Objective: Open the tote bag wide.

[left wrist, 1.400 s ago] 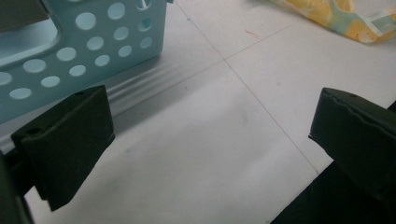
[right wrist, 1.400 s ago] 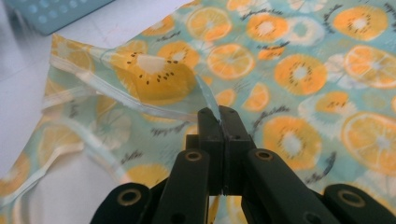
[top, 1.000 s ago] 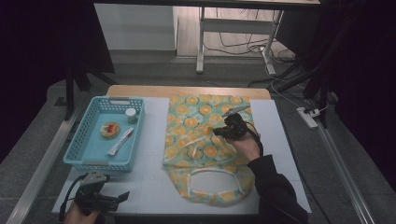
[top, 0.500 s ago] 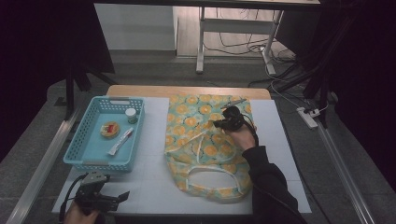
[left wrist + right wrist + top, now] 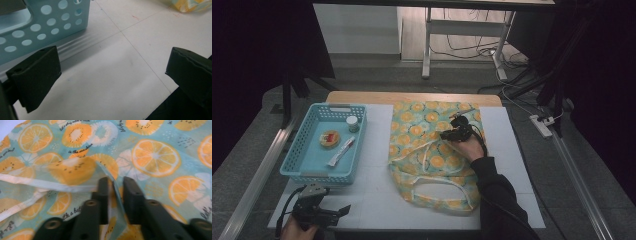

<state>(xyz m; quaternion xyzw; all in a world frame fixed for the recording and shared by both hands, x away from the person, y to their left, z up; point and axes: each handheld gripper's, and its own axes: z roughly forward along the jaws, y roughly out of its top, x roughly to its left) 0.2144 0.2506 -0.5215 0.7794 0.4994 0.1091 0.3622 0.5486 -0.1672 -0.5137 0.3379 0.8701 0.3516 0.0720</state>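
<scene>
The fruit-print cloth bag (image 5: 432,150) is lying flat in the middle of the bench (image 5: 377,200), just right of the blue basket (image 5: 307,160). The right hand-held gripper (image 5: 115,195) sits on top of the bag with its jaws just a little apart, having just been opening, and a thin fold of the bag's edge stands in the gap, not squeezed. The left hand-held gripper (image 5: 346,210) is down at the near left corner of the bench, jaws wide apart with nothing between them.
</scene>
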